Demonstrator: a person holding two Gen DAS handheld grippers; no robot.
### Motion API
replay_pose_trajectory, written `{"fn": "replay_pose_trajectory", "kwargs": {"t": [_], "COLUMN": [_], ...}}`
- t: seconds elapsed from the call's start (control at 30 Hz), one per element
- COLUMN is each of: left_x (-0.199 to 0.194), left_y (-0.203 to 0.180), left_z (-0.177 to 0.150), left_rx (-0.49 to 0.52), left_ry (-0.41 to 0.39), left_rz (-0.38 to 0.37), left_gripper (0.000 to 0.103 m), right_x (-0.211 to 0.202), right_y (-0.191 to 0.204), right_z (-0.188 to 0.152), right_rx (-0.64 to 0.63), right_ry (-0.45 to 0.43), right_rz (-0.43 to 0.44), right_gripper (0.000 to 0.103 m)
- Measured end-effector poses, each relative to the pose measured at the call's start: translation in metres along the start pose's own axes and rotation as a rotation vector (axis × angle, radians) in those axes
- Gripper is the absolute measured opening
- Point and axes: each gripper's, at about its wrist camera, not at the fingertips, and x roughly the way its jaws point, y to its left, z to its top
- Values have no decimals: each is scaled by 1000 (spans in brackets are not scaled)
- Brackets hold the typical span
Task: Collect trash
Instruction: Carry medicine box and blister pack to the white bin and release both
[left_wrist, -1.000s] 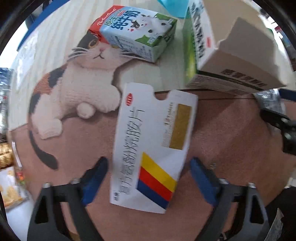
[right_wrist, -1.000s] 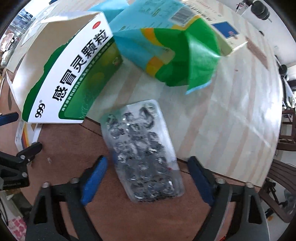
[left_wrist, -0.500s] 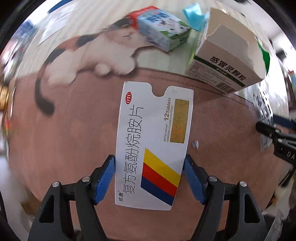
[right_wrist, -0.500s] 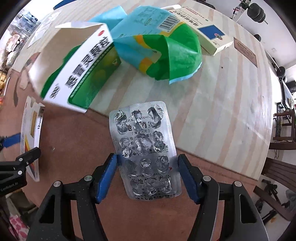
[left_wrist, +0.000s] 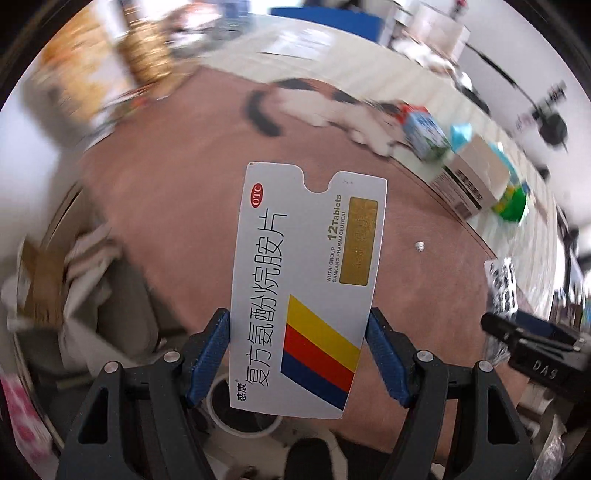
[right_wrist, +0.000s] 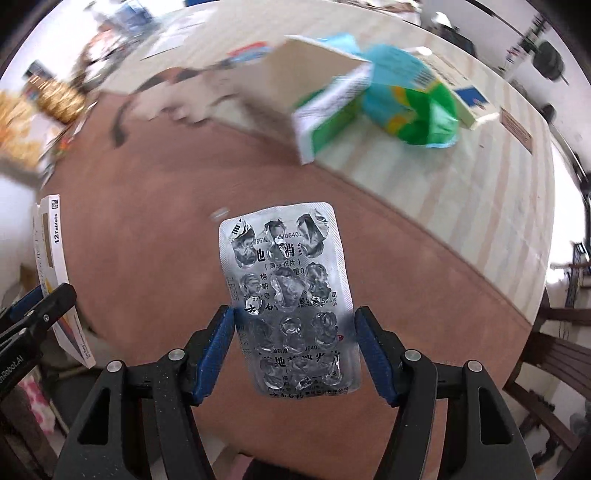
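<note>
Reddish-brown tabletop (right_wrist: 155, 206) fills the lower ground, with a pale striped cloth (right_wrist: 461, 192) covering its far part and a printed cat (left_wrist: 332, 107) at the boundary.

Left gripper (left_wrist: 297, 354): its blue jaws press both long edges of a flat white medicine box (left_wrist: 306, 280), held clear above the tabletop. The box carries black Chinese lettering, a red OTC oval, "12 Tablets", a gold patch and slanted yellow, red and blue stripes. Its top edge has a rounded notch. The box appears collapsed flat.

Right gripper (right_wrist: 295, 350): its jaws have just closed and now clamp the edges of a silver blister sheet (right_wrist: 291, 299), also lifted off the tabletop. The foil pockets look burst and crumpled; printed text is only partly legible.

On the striped cloth lie an open green-and-white carton (right_wrist: 325, 107), a crumpled green and light-blue bag (right_wrist: 413, 107) just beside it, and a small milk carton (left_wrist: 424, 134). Background is motion-blurred. A small pale speck (left_wrist: 420, 246) sits on the brown surface.
</note>
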Motion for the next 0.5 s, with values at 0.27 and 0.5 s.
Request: {"fn": "replay_pose_trajectory", "kwargs": {"t": [0.27,0.5], "left_x": [-21,29], "left_y": [84,153], "left_z": [-102,-209], "left_rx": [-255,-480], "left_ry": [-14,105], "left_rz": [14,-12], "left_gripper": [71,71], "right_x": [-5,54], "right_y": [94,181], "right_z": [-62,-143], "right_rx": [-175,-332], "right_ry": [33,149], "right_rz": [93,113], "right_gripper": [68,68]}}
